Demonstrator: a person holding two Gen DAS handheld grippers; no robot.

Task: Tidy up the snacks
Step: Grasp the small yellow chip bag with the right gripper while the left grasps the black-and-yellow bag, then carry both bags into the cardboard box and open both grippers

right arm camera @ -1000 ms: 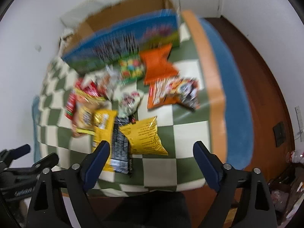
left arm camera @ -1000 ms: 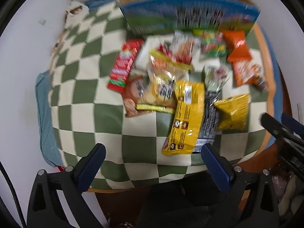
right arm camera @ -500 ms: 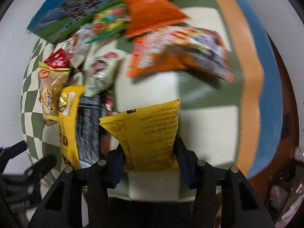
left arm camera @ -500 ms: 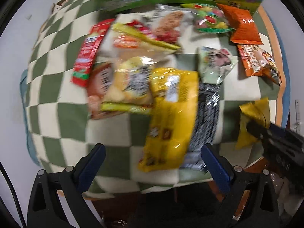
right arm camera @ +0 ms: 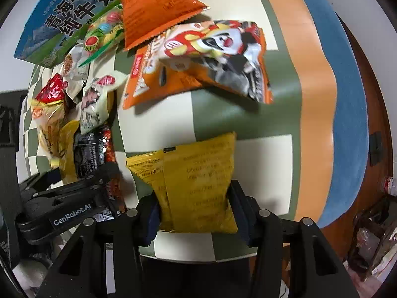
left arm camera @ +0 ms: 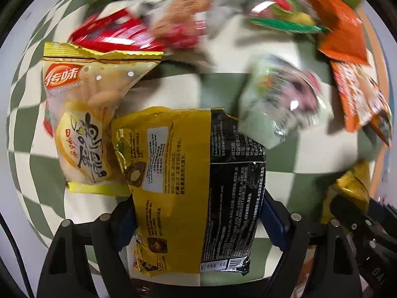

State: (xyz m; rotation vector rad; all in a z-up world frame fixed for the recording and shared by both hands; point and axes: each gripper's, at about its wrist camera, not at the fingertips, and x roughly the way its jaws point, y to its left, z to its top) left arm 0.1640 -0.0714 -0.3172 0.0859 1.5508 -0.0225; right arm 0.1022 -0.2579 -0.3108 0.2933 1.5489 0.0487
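Observation:
Snack packets lie on a green-and-cream checked cloth (right arm camera: 158, 124). My left gripper (left arm camera: 198, 223) points straight down over a long yellow packet (left arm camera: 168, 173) and a black packet (left arm camera: 235, 186) lying side by side. Its jaws are closing on the pair, with the blue pads (left arm camera: 125, 226) against their outer edges. My right gripper (right arm camera: 196, 213) grips a yellow bag (right arm camera: 201, 181) by its near end. Its jaws are easing open slightly, though the pads still press the bag. The left gripper's black body (right arm camera: 67, 206) shows at the lower left of the right wrist view.
Around the held packets lie a clear cracker bag (left arm camera: 82, 114), a red packet (left arm camera: 116, 34), a pale green packet (left arm camera: 280, 104), an orange bag (right arm camera: 153, 10) and an orange-black bag (right arm camera: 211, 57). A blue-green carton (right arm camera: 67, 17) stands behind. The blue rim (right arm camera: 347, 99) bounds the cloth on the right.
Both grippers came down onto the snacks. The right one shut on the yellow bag. The left jaws, wide before, have narrowed round the yellow and black packets.

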